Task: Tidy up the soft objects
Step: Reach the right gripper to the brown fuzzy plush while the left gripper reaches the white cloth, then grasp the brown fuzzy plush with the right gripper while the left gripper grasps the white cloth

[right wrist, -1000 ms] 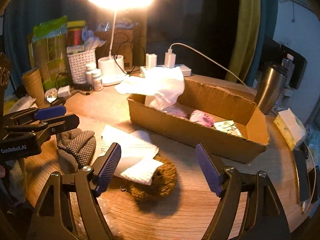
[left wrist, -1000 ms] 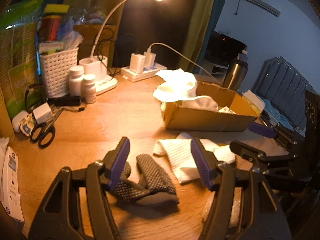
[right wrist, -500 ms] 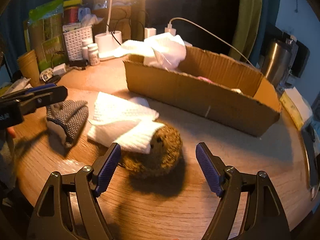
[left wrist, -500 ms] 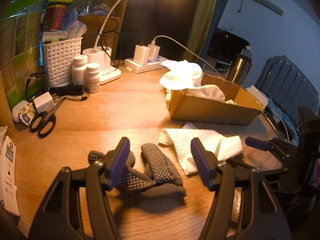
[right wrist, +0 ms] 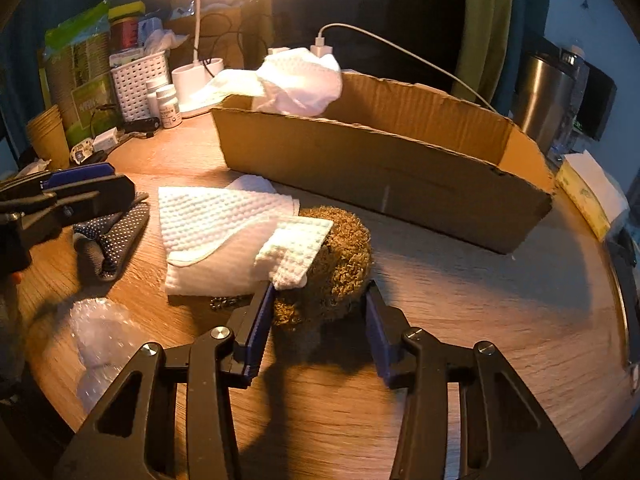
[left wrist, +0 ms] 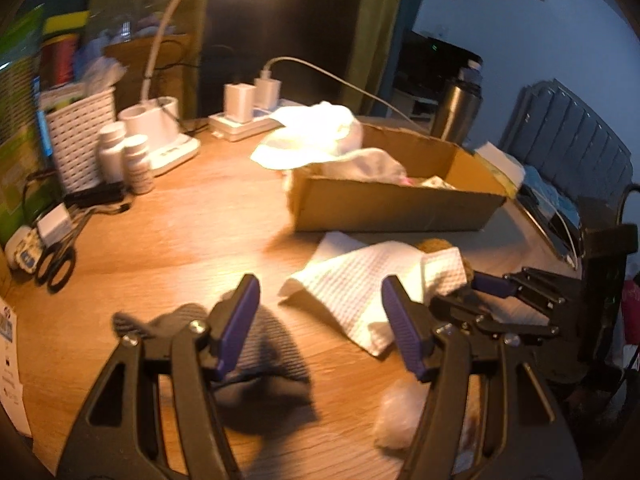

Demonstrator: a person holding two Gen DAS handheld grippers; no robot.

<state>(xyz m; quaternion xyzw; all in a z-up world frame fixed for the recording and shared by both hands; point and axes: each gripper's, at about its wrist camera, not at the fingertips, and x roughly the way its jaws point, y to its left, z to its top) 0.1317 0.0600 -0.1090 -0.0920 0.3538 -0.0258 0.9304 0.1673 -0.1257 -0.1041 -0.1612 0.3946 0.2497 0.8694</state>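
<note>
Between the fingers of the right gripper (right wrist: 320, 312) sits a brown fuzzy plush toy (right wrist: 340, 264) on the tabletop (right wrist: 480, 320); the jaws flank it at a moderate gap, and contact with the pads cannot be confirmed. A white waffle-weave cloth (right wrist: 220, 232) lies just left of the toy, one corner draped over it. Crumpled bubble wrap (right wrist: 100, 328) rests near the tabletop edge to the left.

The left gripper (left wrist: 320, 324) is held low over the tabletop with its jaws spread wide, gripping nothing. A dark dotted glove (left wrist: 264, 356) lies below and between its fingers, blurred in this view.

Behind both grippers stands a long cardboard box (right wrist: 380, 160). A white towel (right wrist: 296, 80) hangs over its left end, and small pale items, too blurred to identify, lie inside.
</note>
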